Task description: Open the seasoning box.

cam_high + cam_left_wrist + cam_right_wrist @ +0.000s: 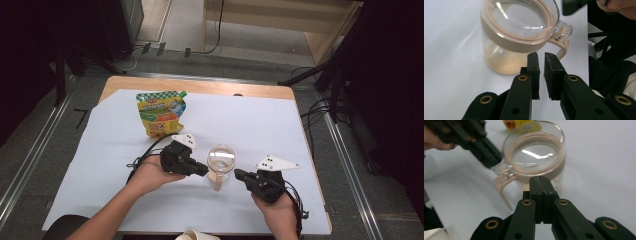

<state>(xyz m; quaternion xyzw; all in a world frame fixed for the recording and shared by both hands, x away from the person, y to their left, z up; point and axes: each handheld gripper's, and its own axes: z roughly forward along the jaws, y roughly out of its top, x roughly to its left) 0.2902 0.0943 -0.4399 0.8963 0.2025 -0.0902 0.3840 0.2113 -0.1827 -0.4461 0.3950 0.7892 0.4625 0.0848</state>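
A glass jar (221, 160) with a clear lid, a beige seal ring and a beige handle stands on the white sheet, a layer of pale grains at its bottom (501, 62). My left gripper (204, 171) points at it from the left, close to the handle; in the left gripper view its jaws (541, 56) stand a narrow gap apart with nothing between them. From the right, my right gripper (237, 174) points at the jar (536, 157), its pads (539, 179) pressed together and empty, just short of the glass. The left gripper (489, 157) shows beside the lid's clear tab.
A yellow and green food pouch (161, 112) lies flat behind the jar at the back left. The white sheet (260, 125) covers most of the wooden table. A white cup rim (195, 235) sits at the near edge. Cables and stands surround the table.
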